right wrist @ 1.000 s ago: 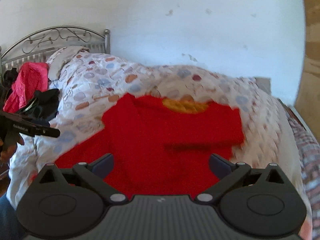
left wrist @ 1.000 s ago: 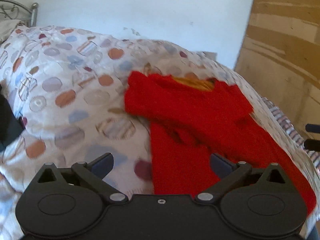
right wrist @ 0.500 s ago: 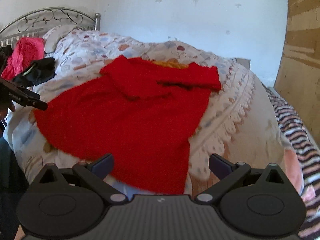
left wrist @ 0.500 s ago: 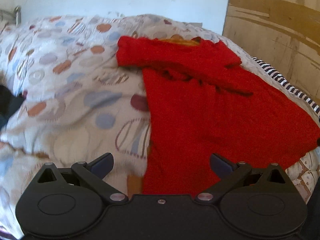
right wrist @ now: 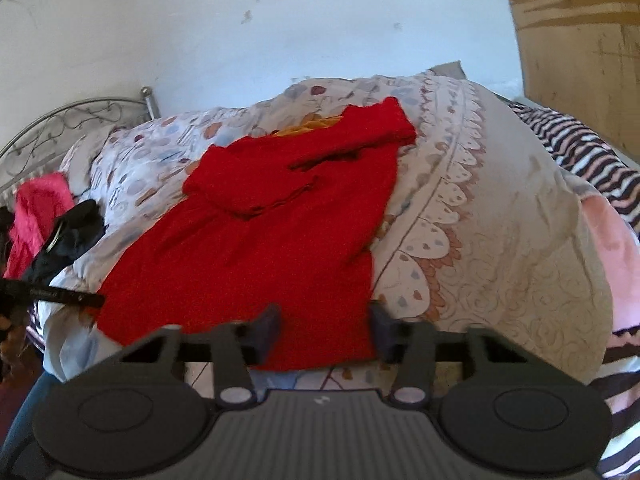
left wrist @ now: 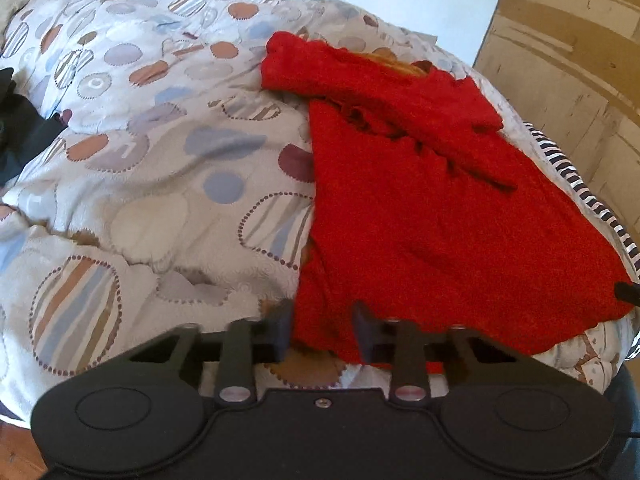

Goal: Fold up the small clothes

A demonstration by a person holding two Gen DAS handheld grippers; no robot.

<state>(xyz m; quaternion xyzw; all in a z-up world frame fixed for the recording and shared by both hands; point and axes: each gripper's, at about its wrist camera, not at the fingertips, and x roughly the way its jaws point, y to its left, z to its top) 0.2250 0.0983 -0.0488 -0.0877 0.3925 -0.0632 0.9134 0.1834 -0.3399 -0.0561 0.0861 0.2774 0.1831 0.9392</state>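
A red knitted garment (left wrist: 440, 220) lies spread on the patterned bedcover (left wrist: 160, 200), its sleeves folded in across the chest and its hem nearest me. My left gripper (left wrist: 322, 328) is closing on the hem's left corner; the cloth bunches between its fingers and fills the gap. In the right wrist view the same red garment (right wrist: 260, 248) shows a yellow lining (right wrist: 312, 126) at the collar. My right gripper (right wrist: 324, 328) is closing at the hem's right corner; the cloth lies flat between its blurred fingers, which stand apart.
A pink cloth (right wrist: 36, 212) and a black cloth (right wrist: 72, 236) lie at the far left near a metal headboard (right wrist: 60, 128). A striped blanket (right wrist: 580, 152) hangs on the right side of the bed. A wooden panel (left wrist: 560, 80) stands to the right.
Both grippers have come down to the hem of the red garment. Their fingers, wide apart in the earlier frames, have drawn inward around the cloth.
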